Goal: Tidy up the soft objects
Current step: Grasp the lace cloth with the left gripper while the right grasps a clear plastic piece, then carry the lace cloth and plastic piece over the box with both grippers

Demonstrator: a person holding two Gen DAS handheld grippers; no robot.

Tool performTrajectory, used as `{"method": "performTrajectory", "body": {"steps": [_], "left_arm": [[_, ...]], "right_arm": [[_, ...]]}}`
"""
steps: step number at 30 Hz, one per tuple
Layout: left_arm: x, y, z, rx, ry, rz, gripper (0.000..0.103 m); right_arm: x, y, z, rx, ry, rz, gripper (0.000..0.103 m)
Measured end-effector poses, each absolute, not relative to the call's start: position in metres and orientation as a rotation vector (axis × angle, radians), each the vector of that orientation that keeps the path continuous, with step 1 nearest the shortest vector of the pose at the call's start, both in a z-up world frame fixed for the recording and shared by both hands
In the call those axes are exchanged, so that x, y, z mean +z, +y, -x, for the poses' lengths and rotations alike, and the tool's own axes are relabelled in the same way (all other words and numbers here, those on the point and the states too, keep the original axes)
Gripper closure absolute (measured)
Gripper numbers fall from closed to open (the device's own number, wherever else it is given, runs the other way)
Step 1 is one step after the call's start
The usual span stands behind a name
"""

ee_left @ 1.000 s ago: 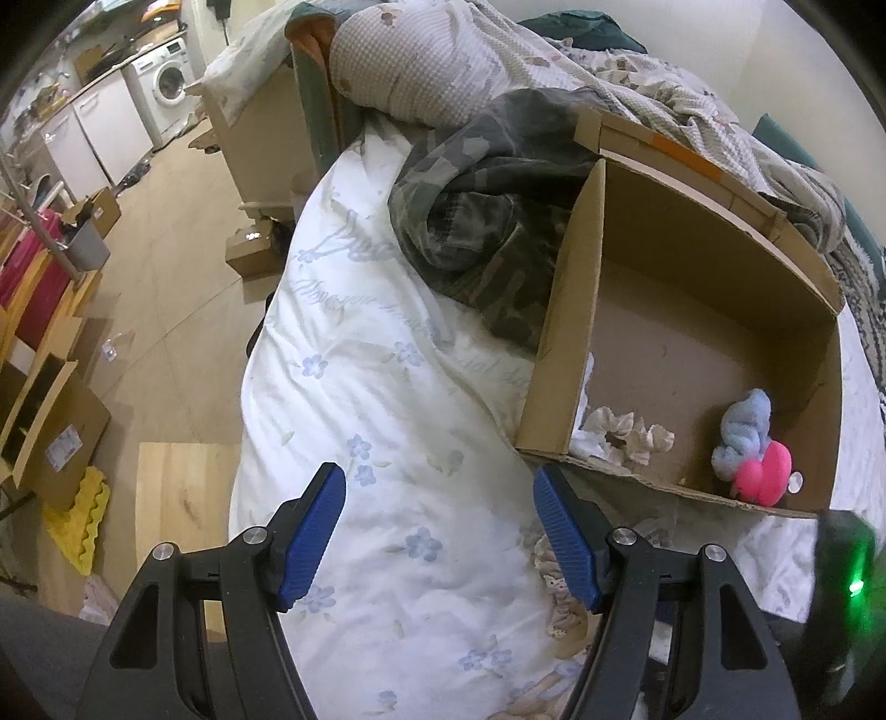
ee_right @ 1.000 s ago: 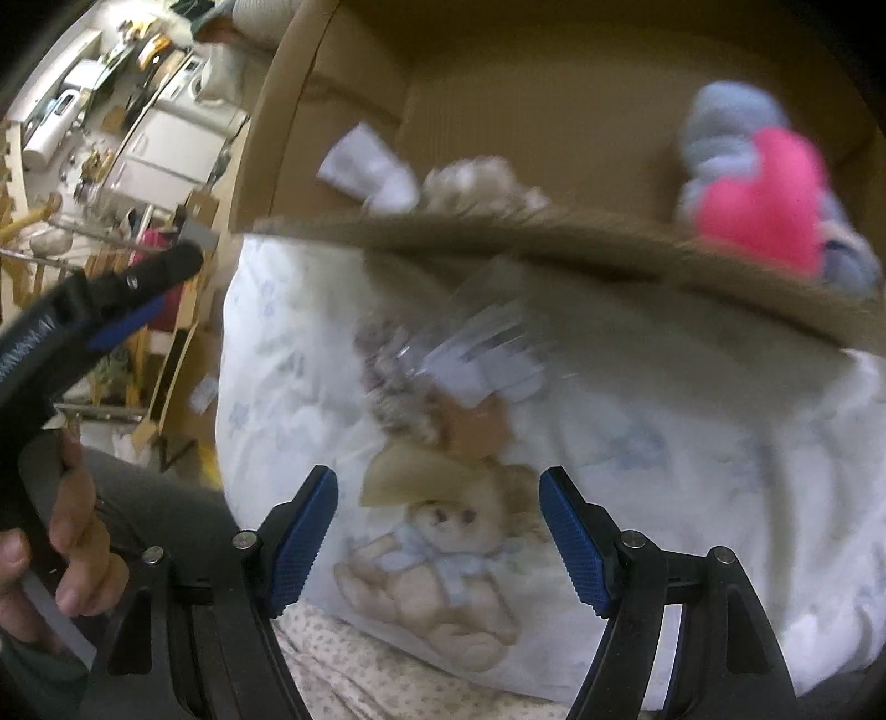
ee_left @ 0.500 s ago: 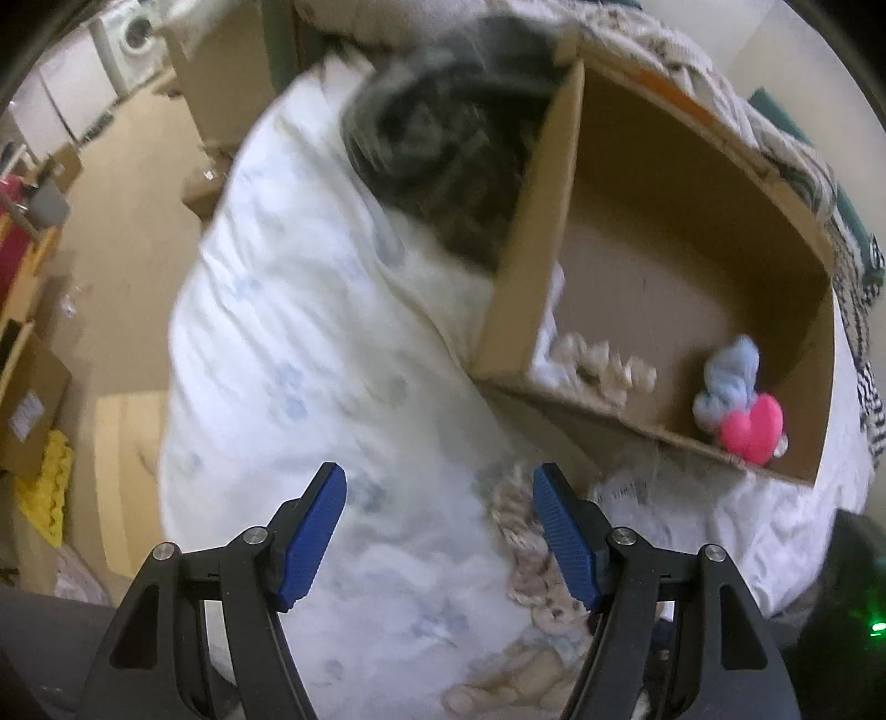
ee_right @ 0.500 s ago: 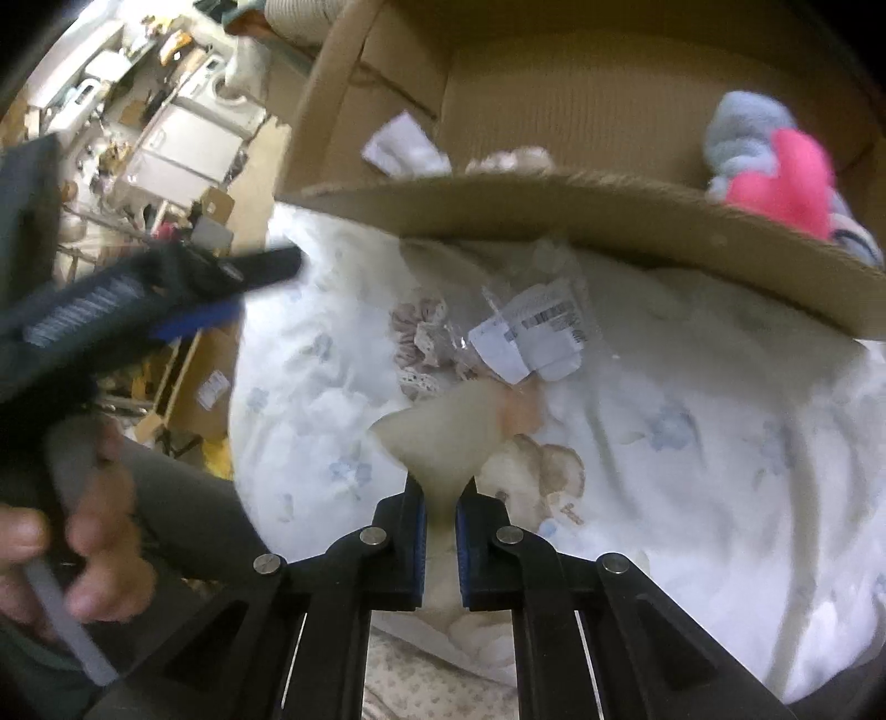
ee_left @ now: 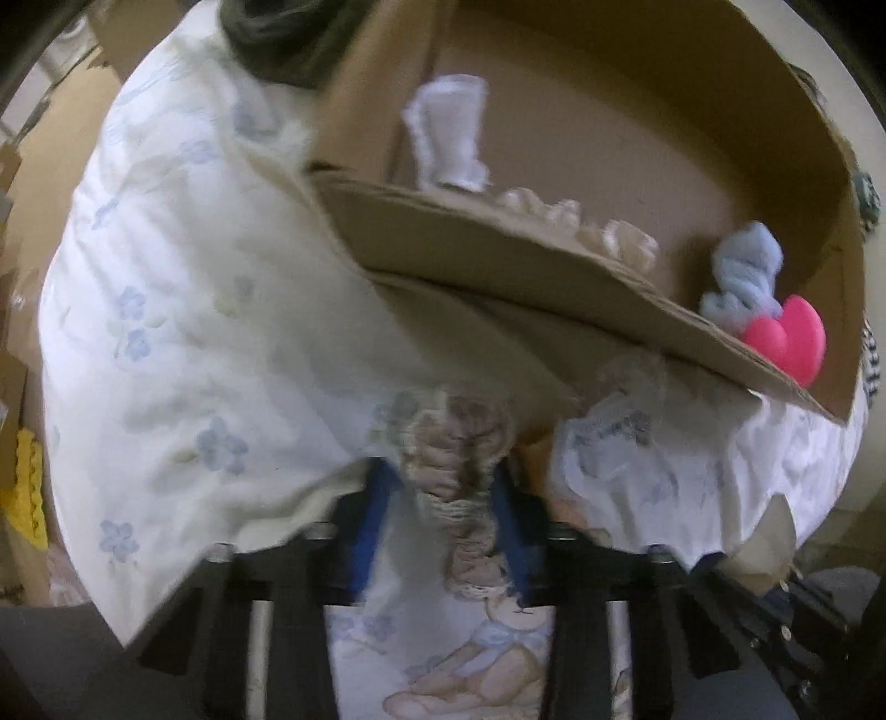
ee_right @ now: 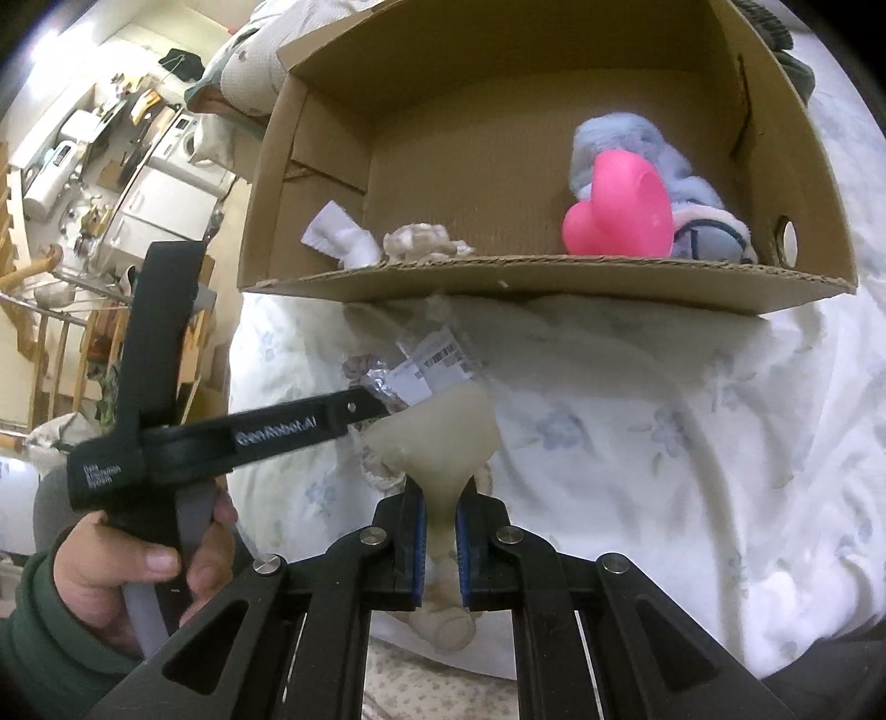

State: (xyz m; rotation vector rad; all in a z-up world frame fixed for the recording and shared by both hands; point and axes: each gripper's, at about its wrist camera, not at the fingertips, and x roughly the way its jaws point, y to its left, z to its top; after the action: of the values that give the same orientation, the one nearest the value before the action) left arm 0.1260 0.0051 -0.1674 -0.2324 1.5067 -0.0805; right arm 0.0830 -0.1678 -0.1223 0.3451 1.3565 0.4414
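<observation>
A cardboard box [ee_right: 554, 277] lies on the floral bed cover. It holds a pink heart [ee_right: 620, 216], a blue plush [ee_right: 626, 138], a white cloth [ee_right: 338, 235] and a beige scrunchie [ee_right: 421, 243]. My right gripper [ee_right: 440, 531] is shut on a beige soft piece [ee_right: 437, 437], held above the bed in front of the box. My left gripper [ee_left: 443, 509] has closed around a lacy beige scrunchie [ee_left: 459, 471] on the bed; the view is blurred. The left gripper also shows in the right wrist view [ee_right: 310, 426], its tip by a clear packet with a barcode label [ee_right: 437, 365].
The box's front wall [ee_left: 498, 260] stands right ahead of both grippers. A dark camouflage garment [ee_left: 277, 39] lies left of the box. The bed edge drops to the floor at left, with appliances and shelving [ee_right: 138, 183] beyond.
My left gripper moved forward and down to the lacy scrunchie and closed around it. My right gripper, shut on the beige piece since half a second ago, has lifted it.
</observation>
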Motion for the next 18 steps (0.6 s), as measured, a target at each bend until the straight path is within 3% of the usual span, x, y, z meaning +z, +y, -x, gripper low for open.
{"method": "performTrajectory", "body": {"steps": [1,2,18], "left_arm": [[-0.167,0.004,-0.125,-0.094,1.511,0.241,0.092],[-0.165,0.004,-0.124,-0.101,1.511,0.248,0.093],[-0.081,0.005,-0.087,-0.086,1.300,0.188,0.094]], "right_arm": [[-0.122,-0.167,-0.084,0.442,1.356,-0.346,0.092],[-0.122,-0.168,-0.084,0.442,1.356,-0.345,0.092],[-0.111,-0.170,-0.087,0.447,1.326,-0.354,0.092]]}}
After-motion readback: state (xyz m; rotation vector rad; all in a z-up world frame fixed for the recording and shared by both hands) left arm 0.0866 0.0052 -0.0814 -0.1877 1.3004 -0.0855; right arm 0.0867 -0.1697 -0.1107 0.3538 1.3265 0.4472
